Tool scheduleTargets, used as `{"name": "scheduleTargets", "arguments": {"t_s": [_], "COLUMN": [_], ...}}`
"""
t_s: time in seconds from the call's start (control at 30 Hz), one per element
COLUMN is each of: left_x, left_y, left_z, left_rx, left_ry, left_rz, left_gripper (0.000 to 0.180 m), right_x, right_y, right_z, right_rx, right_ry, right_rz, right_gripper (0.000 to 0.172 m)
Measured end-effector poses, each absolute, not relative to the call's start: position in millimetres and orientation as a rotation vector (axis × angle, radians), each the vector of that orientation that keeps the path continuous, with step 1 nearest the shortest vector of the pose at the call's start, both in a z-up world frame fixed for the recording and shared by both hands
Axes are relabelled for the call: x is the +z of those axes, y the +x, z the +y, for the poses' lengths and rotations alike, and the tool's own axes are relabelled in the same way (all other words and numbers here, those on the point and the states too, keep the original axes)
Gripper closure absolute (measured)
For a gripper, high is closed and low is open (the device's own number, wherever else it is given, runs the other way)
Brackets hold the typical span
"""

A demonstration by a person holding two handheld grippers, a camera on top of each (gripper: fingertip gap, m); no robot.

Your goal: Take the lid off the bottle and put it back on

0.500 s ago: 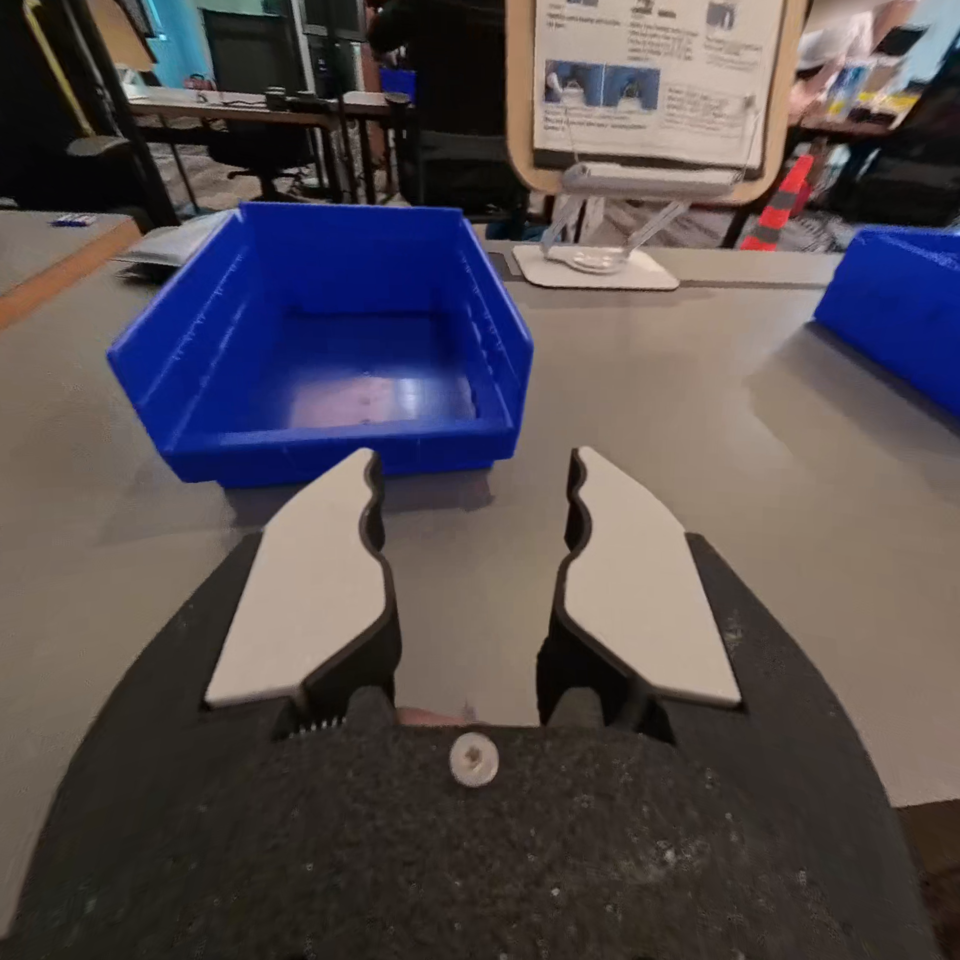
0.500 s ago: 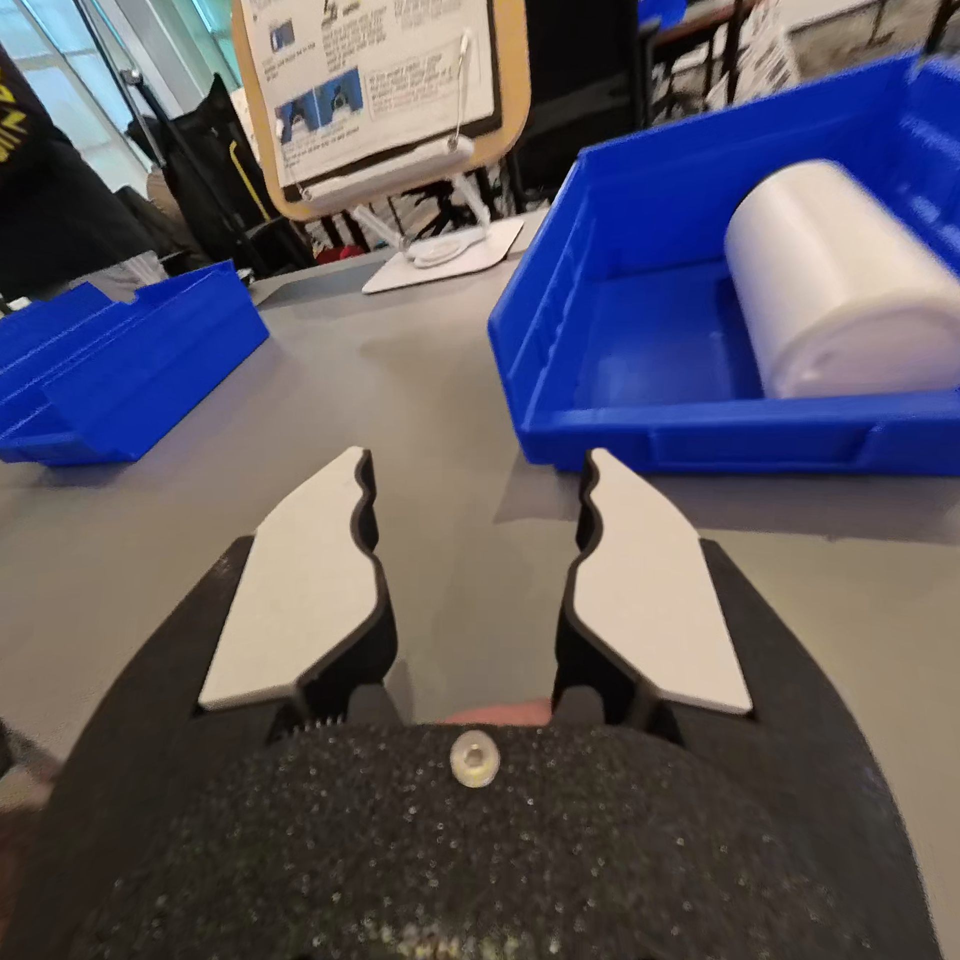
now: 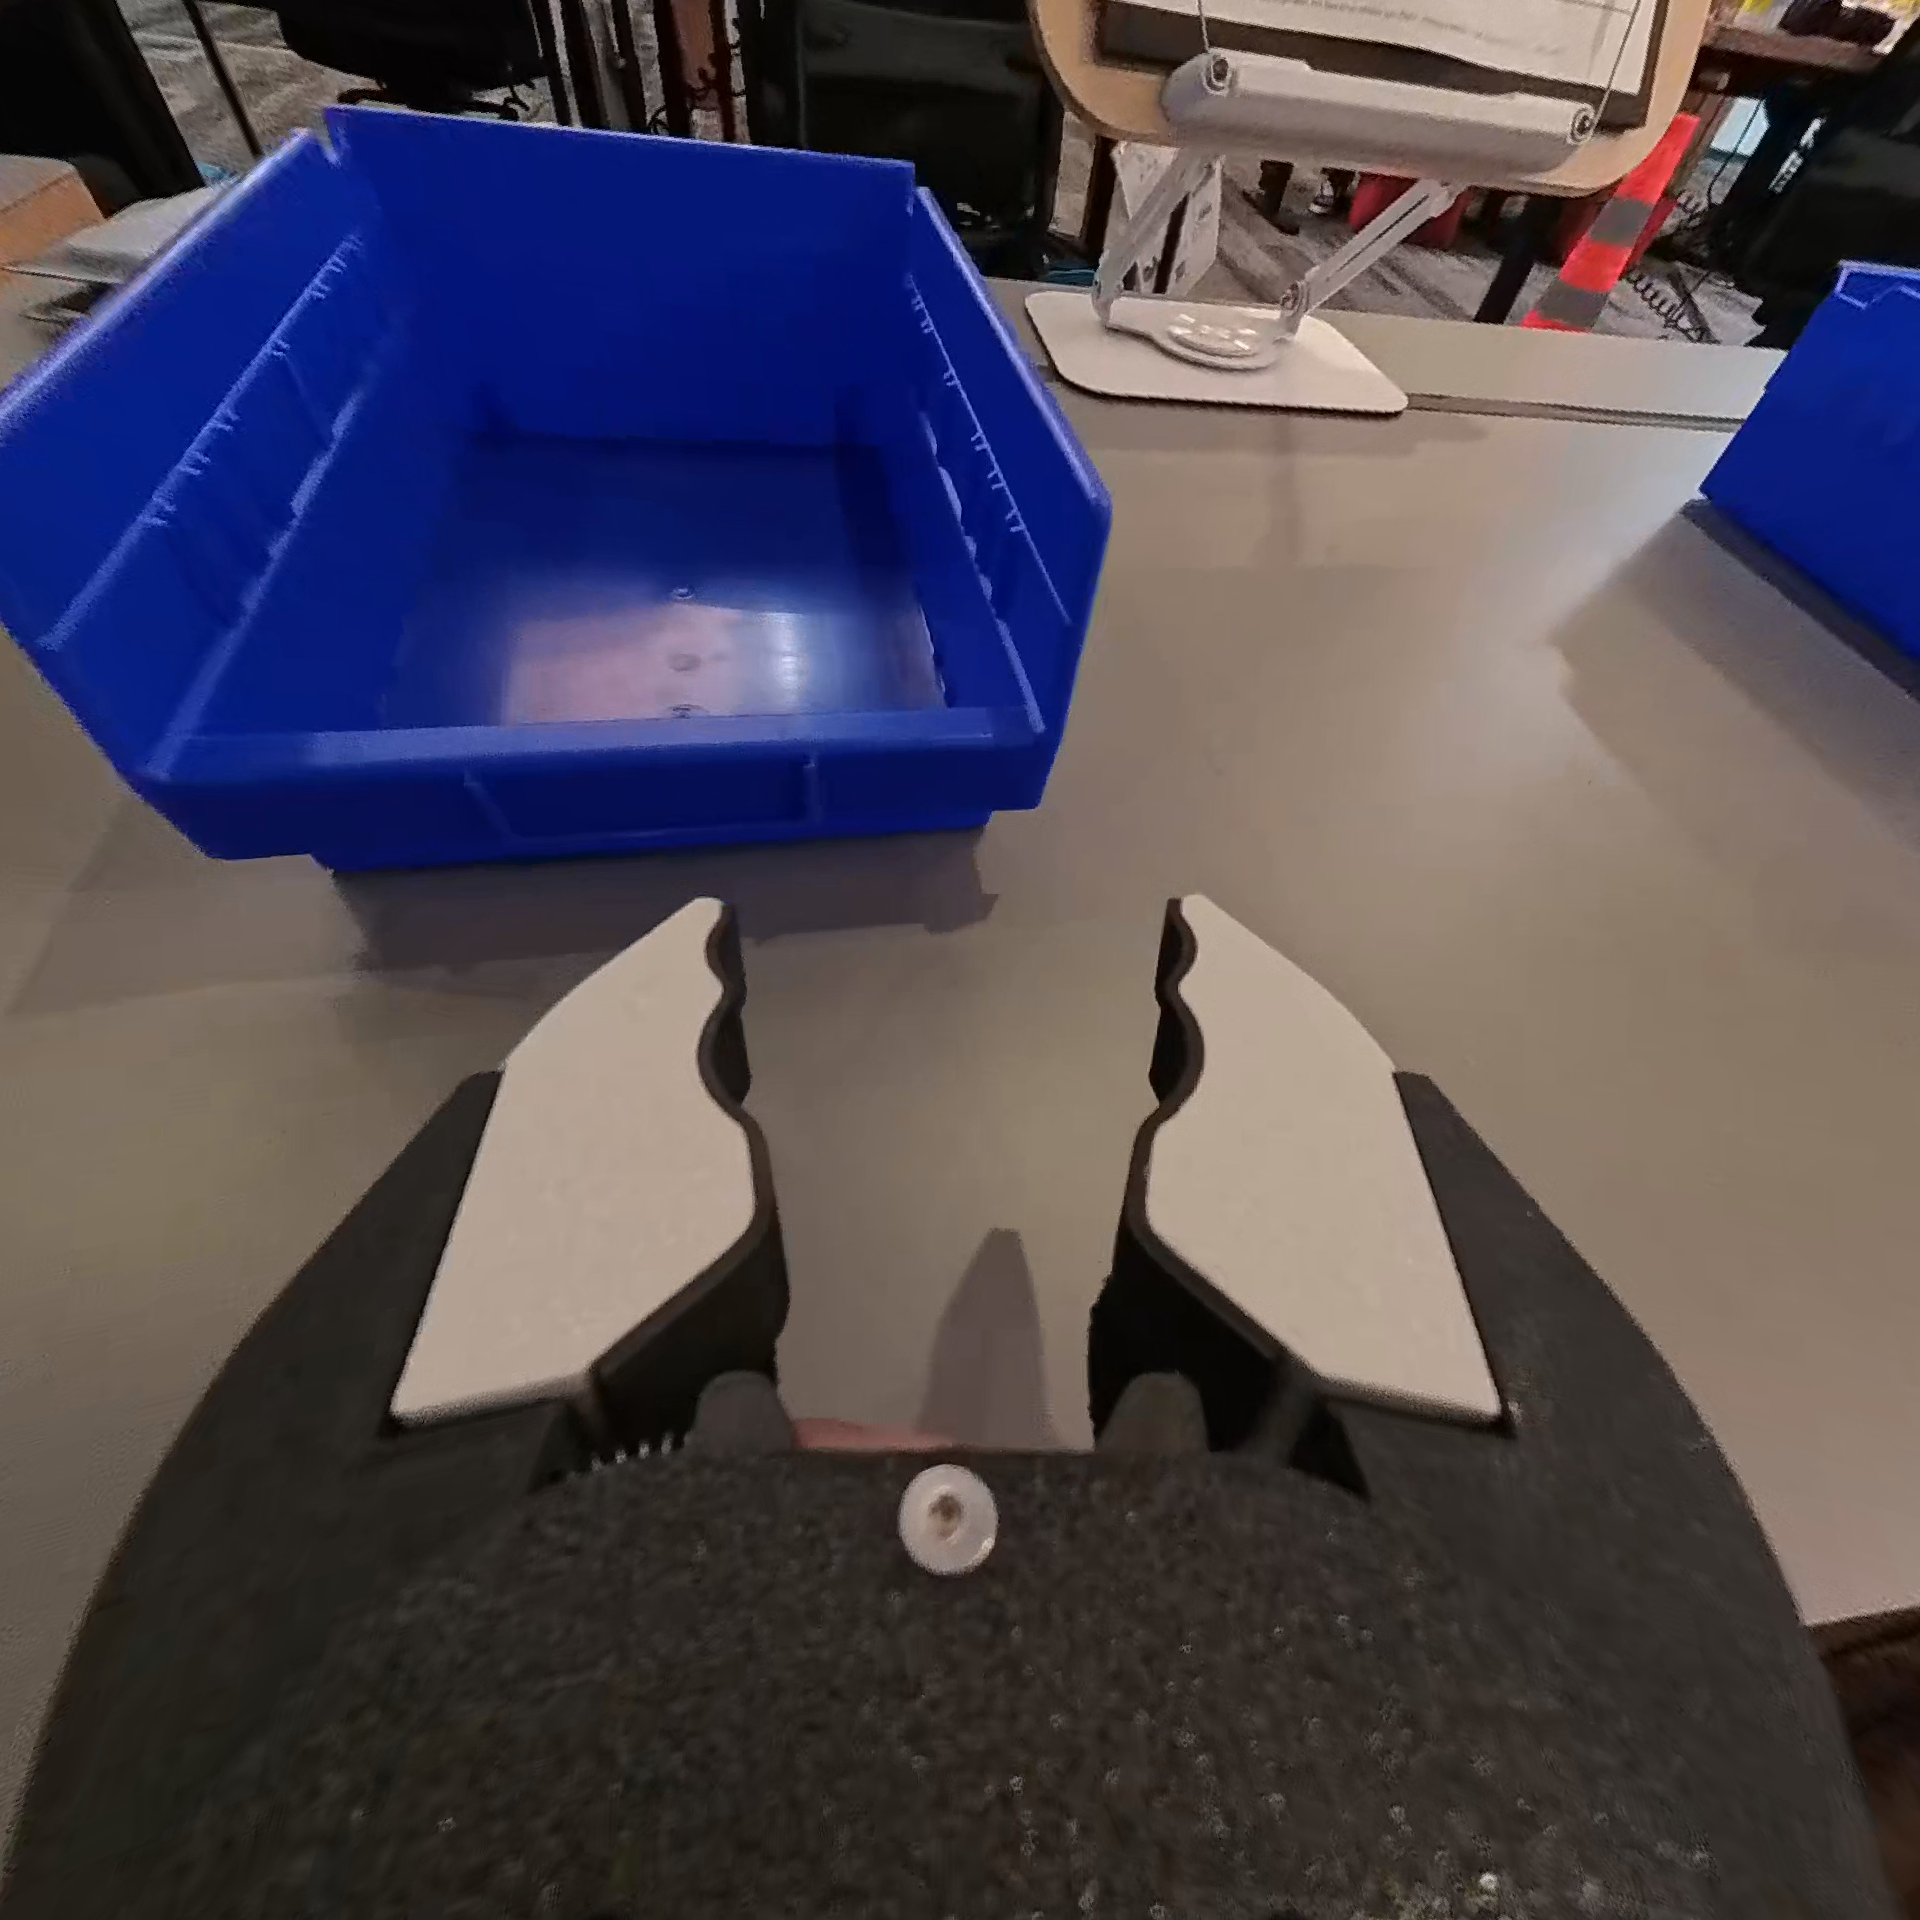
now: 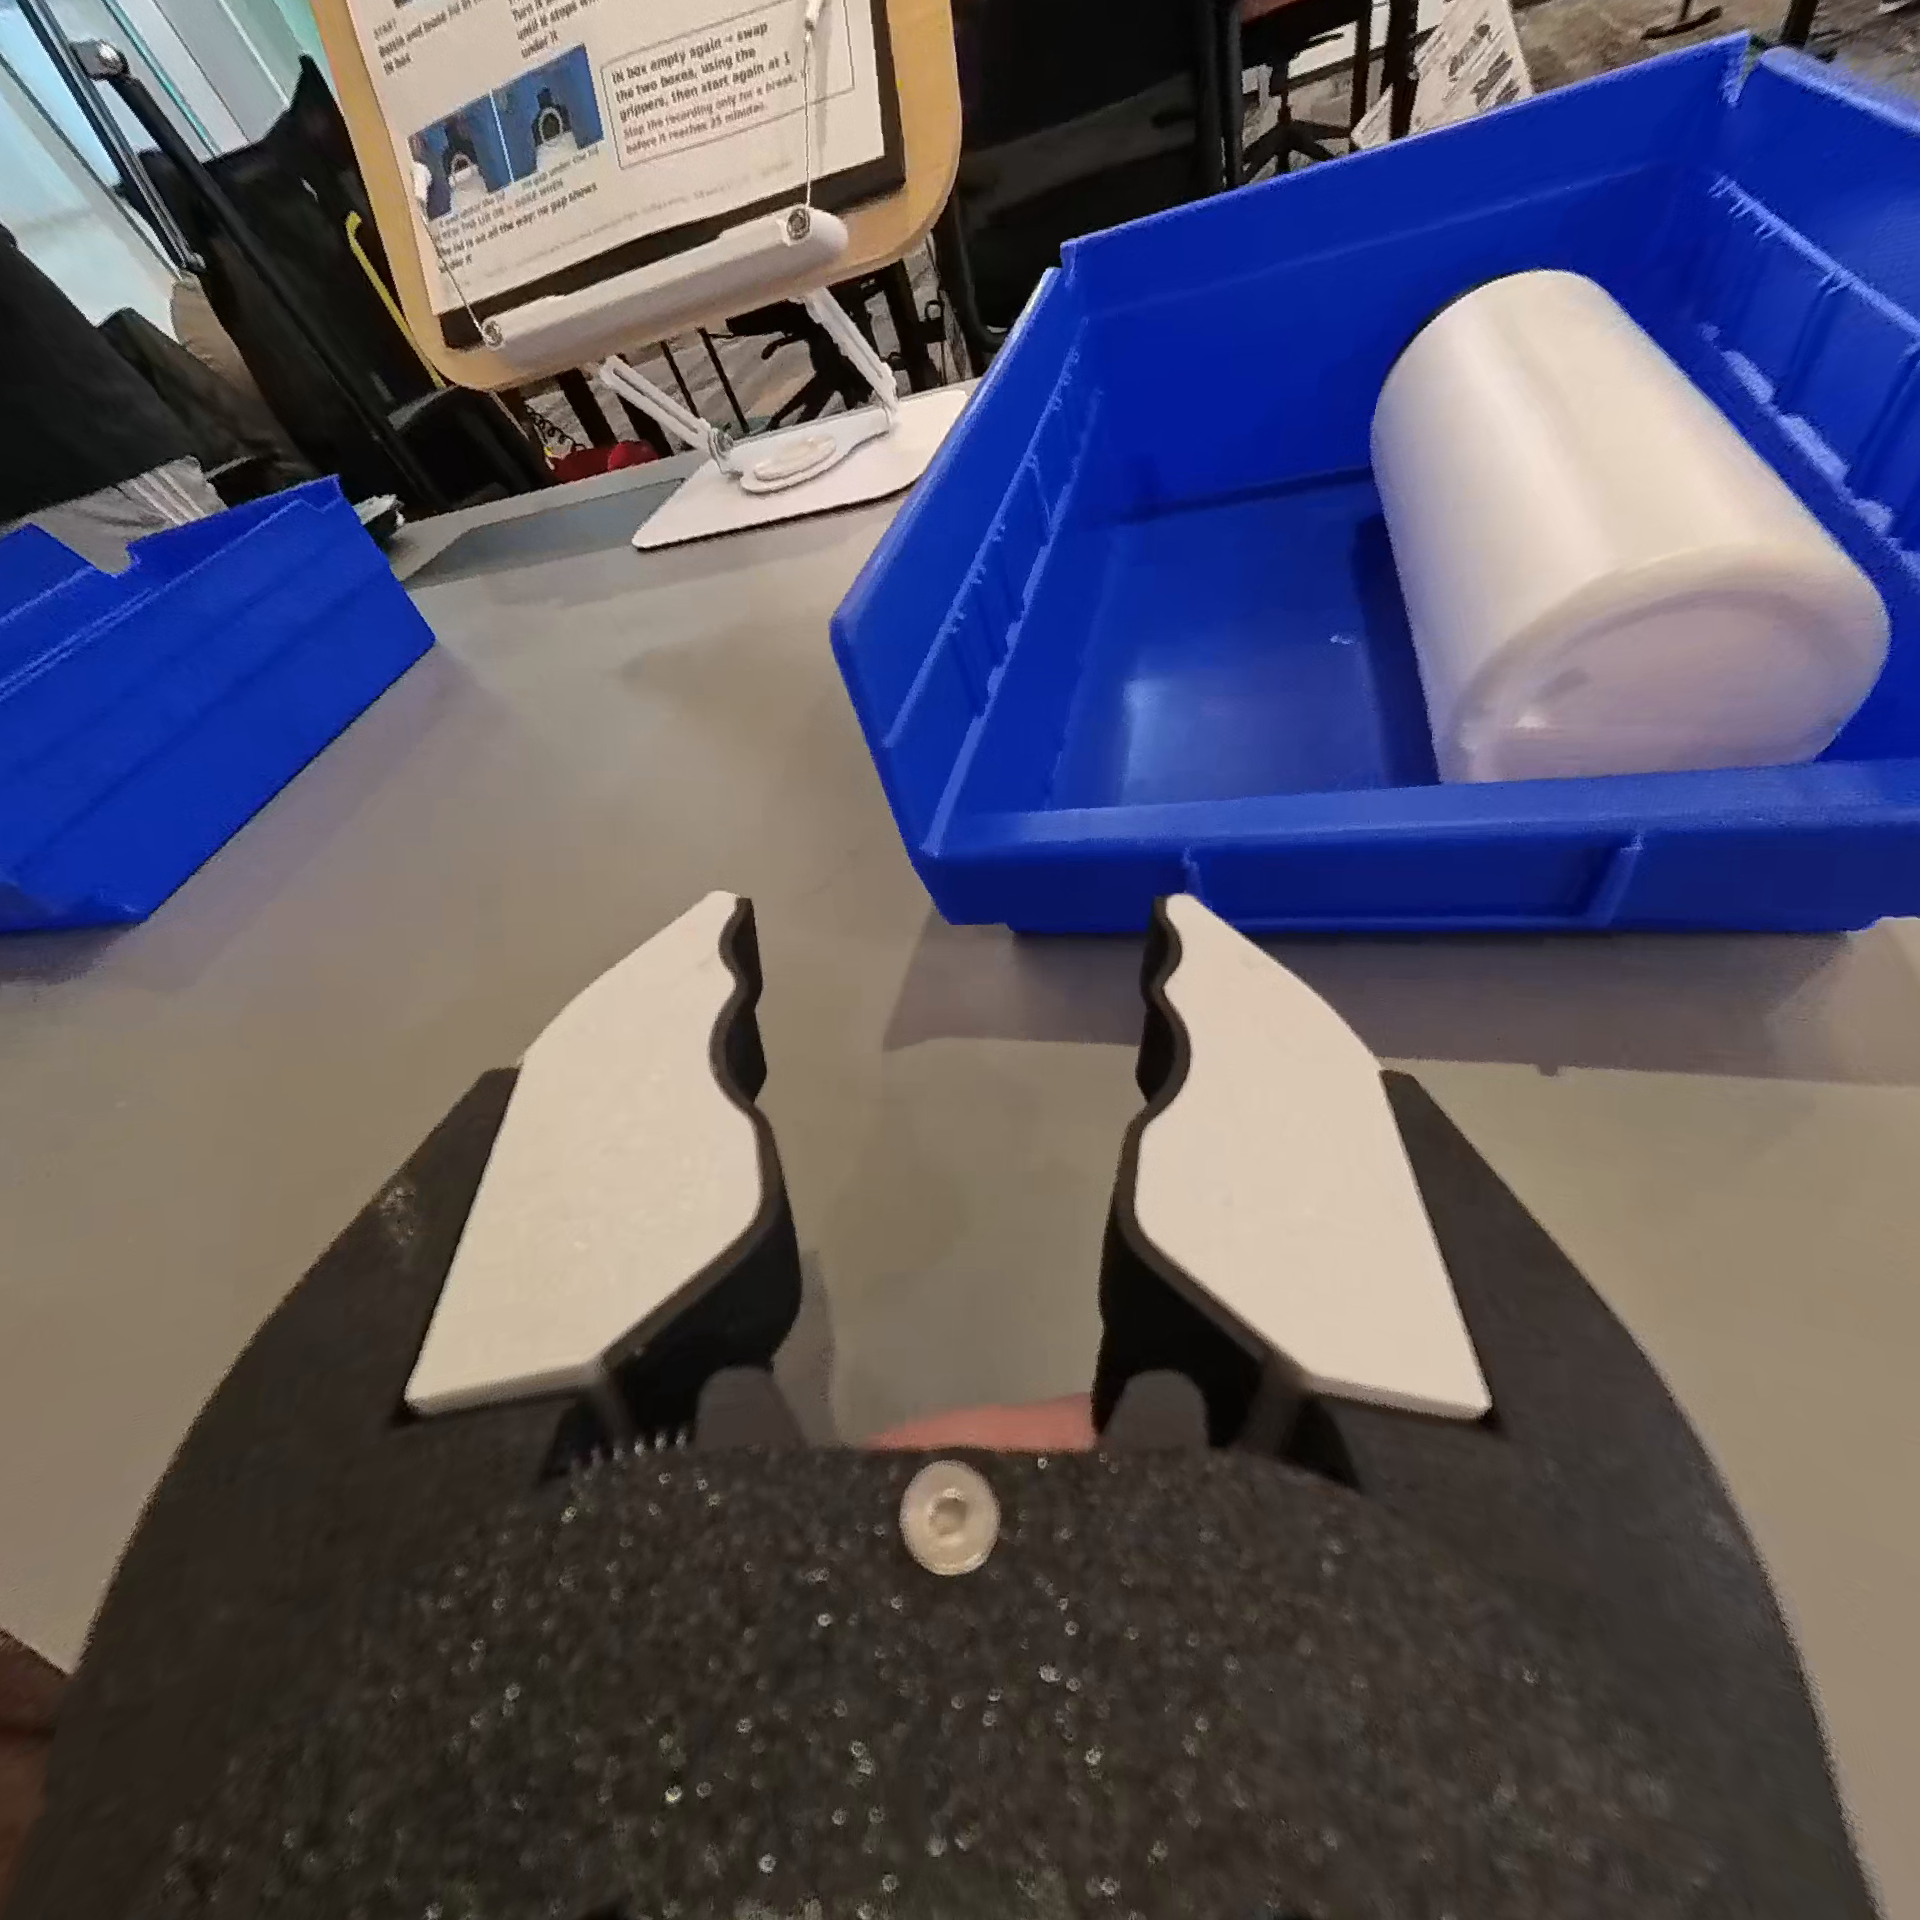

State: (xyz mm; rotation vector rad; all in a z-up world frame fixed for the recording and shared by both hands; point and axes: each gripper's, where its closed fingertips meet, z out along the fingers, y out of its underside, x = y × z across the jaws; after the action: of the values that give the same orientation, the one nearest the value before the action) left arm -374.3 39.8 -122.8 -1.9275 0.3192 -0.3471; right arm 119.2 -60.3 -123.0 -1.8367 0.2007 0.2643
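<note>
Two grippers: both low over the grey table, pointing forward along it.
Left gripper: in front of the blue bin; jaws wide apart, nothing between them, only bare table.
Right gripper: just short of the bottle's bin, toward its left corner; jaws wide apart, gripping nothing.
Bottle: white, on its side in that bin, against the right wall, untouched.

We see a grey table carrying two blue bins: one on the left, another on the right. Behind them a clipboard stand props up a printed sheet (text and small photos), and an orange cone stands beyond the table.
</note>
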Motion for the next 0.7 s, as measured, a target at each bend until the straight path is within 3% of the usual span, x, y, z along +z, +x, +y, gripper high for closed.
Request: {"name": "scheduleTargets", "arguments": {"t_s": [0.2, 0.33, 0.7], "left_x": [-115.2, -102.6, -85.3], "left_y": [-339.7, -265.1, 51.5], "left_z": [26.0, -0.7, -51.8], "left_rx": [-0.299, -0.436, -0.657], "left_ry": [-1.855, -1.799, -1.819], "left_rz": [0.494, 0.627, 1.034], "left_gripper": [0.098, 0.104, 0.095], "right_x": [-107.0, -110.1, -109.9], "right_y": [129.9, 128.1, 177.7], "right_z": [-70.9, -72.9, -79.8], "right_rx": [0.228, 0.226, -0.137], "right_ry": [-1.77, -1.803, -1.798], "right_rz": [0.219, 0.182, 0.257], "right_gripper": [0.104, 0.113, 0.099]}}
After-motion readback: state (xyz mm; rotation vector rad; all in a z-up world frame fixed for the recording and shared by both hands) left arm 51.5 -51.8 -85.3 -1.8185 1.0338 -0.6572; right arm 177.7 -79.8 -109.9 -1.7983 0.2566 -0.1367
